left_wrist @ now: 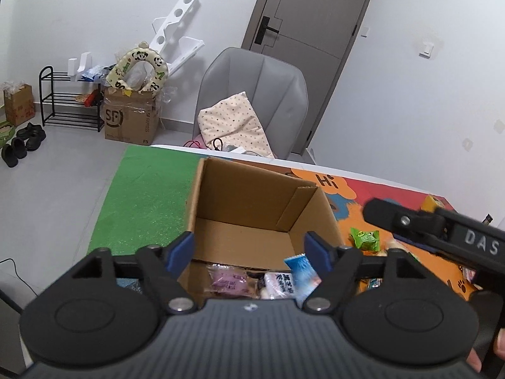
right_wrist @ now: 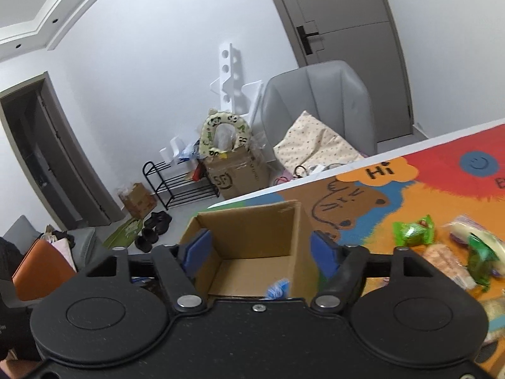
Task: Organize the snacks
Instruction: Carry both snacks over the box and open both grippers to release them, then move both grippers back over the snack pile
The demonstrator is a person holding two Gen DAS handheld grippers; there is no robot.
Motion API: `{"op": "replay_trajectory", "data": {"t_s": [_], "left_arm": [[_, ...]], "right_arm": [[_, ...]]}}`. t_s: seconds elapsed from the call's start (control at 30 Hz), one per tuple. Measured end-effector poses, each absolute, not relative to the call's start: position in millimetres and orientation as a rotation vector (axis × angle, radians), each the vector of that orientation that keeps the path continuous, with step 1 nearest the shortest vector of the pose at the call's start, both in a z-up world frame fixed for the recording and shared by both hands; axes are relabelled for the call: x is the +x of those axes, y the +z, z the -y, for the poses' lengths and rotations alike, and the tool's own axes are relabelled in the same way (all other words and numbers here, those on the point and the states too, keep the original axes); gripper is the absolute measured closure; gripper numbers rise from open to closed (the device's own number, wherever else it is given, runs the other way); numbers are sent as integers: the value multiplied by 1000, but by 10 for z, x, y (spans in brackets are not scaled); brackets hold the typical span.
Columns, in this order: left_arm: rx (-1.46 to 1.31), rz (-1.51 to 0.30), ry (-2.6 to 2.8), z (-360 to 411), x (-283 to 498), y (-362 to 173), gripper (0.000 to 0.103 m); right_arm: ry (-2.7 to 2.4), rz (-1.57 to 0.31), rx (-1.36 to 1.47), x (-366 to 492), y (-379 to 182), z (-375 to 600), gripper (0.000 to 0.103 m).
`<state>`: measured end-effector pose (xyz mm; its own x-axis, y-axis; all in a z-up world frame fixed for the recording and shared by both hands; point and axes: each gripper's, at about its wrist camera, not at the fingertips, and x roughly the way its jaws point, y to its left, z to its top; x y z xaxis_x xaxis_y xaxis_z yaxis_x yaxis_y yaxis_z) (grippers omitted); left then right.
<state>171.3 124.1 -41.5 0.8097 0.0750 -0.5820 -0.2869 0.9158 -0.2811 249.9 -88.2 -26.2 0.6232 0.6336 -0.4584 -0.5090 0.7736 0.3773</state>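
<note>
White walls and a grey panelled door (left_wrist: 312,9) back the room, with a grey padded chair (left_wrist: 255,94) at twelve o'clock behind the table. On the table, a green textured mat (left_wrist: 148,195) lies at nine o'clock and a bright cartoon play mat (right_wrist: 442,189) at three o'clock.

Between the mats stands an open brown cardboard box (left_wrist: 249,202), flaps up, its far half bare. The left wrist view alone looks down to its near floor: a purple-wrapped snack (left_wrist: 225,281), a white packet with dark print (left_wrist: 279,285) and a blue-and-white sachet (left_wrist: 301,268) lie together at six o'clock. The right wrist view catches only the blurred blue sachet tip (right_wrist: 277,287) at the box's near edge.

The left gripper (left_wrist: 249,249) hovers over the box with its blue pads (left_wrist: 181,251) spread wide, nothing between them. The right gripper (right_wrist: 258,252) is likewise wide apart and empty above the box; the left view shows its black arm reaching in from three o'clock.

Only the right view shows the loose pile on the play mat at three o'clock: a green crinkled packet (right_wrist: 413,230), a pink speckled snack (right_wrist: 448,262) and a white roll in green wrapping (right_wrist: 479,246). The left view glimpses one green packet (left_wrist: 366,238) beside the box.
</note>
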Motion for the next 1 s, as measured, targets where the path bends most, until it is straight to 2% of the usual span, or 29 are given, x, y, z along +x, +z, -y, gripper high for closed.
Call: {"op": "replay_trajectory", "data": {"t_s": [0.07,0.13,0.33,0.53,0.67,0.8,1.0], "left_arm": [[-374,-601,192,-1210,1728,-422,23],[-372,-604,185,-1163,1738,-430,18],[-328,-630,174,-949,1774,-438,9],[-321,-679,153,-754,1785,-460,8],[-301,-690,147,-615,1779,-452,8],[-290,-679,145,-503,1761,-422,0],[-283,-672,128,-318,1787,-397,0]], "right_arm": [[642,-623,227,2492,-296,967,29],[624,-622,227,2469,-320,1049,19],[586,-629,237,2418,-368,1299,9],[538,-648,246,2359,-431,1554,0],[508,-657,251,2324,-472,1720,0],[486,-654,266,2280,-493,1890,0],[442,-650,277,2255,-512,2158,0]]}}
